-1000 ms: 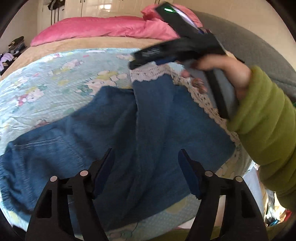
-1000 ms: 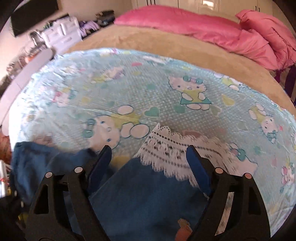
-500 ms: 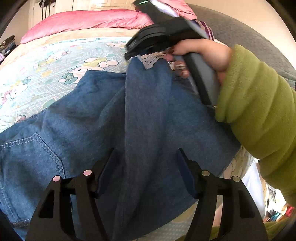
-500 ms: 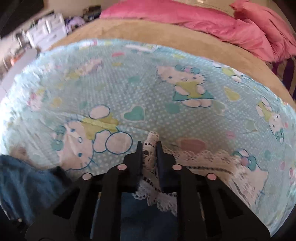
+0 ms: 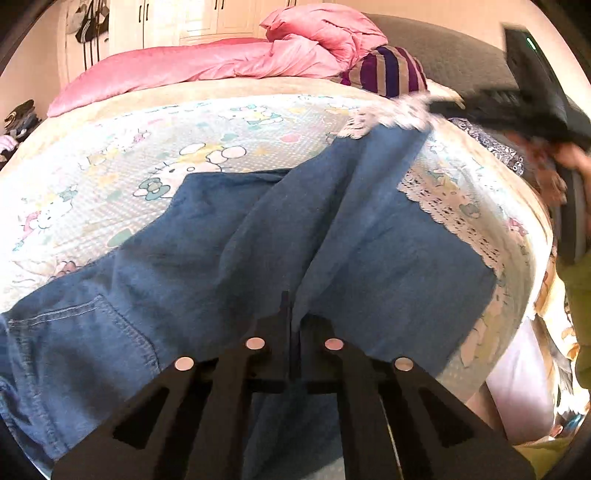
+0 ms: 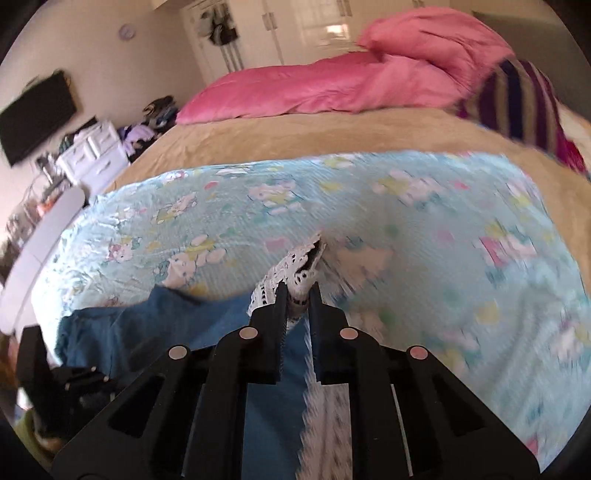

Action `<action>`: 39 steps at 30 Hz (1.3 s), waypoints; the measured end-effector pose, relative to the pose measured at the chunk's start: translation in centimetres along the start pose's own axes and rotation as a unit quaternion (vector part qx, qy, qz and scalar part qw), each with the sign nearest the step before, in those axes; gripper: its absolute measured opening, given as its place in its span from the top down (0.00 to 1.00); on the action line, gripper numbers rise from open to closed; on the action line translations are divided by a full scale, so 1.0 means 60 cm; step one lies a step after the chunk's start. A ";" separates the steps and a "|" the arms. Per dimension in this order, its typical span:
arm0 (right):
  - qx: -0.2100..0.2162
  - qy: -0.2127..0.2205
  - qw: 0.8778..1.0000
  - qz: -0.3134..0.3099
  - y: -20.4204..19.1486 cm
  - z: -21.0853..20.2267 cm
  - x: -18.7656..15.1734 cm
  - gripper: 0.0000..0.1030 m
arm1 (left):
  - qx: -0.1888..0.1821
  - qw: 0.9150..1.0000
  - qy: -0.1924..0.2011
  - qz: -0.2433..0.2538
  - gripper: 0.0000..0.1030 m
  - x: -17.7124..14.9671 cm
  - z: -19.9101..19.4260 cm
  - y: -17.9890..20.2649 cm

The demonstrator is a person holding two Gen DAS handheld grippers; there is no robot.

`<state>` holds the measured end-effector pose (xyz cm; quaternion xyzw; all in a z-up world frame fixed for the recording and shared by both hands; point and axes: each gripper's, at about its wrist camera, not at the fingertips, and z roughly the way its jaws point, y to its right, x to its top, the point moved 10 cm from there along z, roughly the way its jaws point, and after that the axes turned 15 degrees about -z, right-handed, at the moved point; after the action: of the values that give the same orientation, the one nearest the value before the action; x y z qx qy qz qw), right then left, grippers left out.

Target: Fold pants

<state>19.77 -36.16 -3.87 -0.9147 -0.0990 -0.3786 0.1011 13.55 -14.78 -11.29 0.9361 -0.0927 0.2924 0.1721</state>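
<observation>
Both claws have clamped the pants (image 5: 388,229): left claw (image 5: 290,310) on denim, right claw (image 6: 297,295) on its lace hem.

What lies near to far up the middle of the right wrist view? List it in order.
right gripper shut on the lace hem of the denim pants → blue cartoon-print sheet → tan blanket → pink duvet → white wardrobe doors.

The pants (image 5: 229,251) run off the left edge; the right gripper (image 5: 517,103) at far right is motion-blurred.
</observation>
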 end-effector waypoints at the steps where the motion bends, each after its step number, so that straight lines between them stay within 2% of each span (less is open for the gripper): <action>1: 0.001 -0.002 1.000 0.006 0.003 -0.007 -0.015 0.94 | -0.001 1.000 0.003 0.003 0.98 -0.002 -0.007 0.002; 7: 0.023 -0.018 0.998 0.047 0.005 -0.053 -0.115 0.94 | 0.005 0.999 0.015 0.044 0.98 -0.023 -0.051 0.027; 13: 0.036 -0.044 0.997 0.051 -0.012 -0.058 -0.180 0.94 | 0.031 0.996 0.009 0.087 0.98 -0.066 -0.070 0.035; 16: 0.036 -0.055 0.997 0.049 -0.019 -0.055 -0.205 0.94 | 0.038 0.995 0.005 0.089 0.98 -0.075 -0.071 0.032; 26: 0.011 -0.070 0.996 0.049 -0.003 -0.042 -0.245 0.94 | 0.048 0.994 -0.033 0.094 0.95 -0.100 -0.028 0.029; 30: 0.007 -0.074 0.996 0.049 -0.001 -0.040 -0.248 0.94 | 0.052 0.993 -0.032 0.105 0.95 -0.105 -0.025 0.033; 36: 0.005 -0.079 0.995 0.052 0.002 -0.042 -0.252 0.94 | 0.031 0.995 -0.035 0.091 0.86 -0.108 -0.032 0.029; 38: 0.006 -0.084 0.995 0.053 0.004 -0.039 -0.255 0.93 | 0.026 0.995 -0.036 0.089 0.73 -0.110 -0.034 0.029; 39: 0.007 -0.088 0.995 0.053 0.004 -0.038 -0.256 0.93 | 0.023 0.995 -0.037 0.089 0.69 -0.112 -0.036 0.031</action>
<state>7.63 -38.62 -13.27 -0.9476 -0.0618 -0.2904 0.1179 6.49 -15.17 -13.03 0.9378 -0.1757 0.2740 0.1204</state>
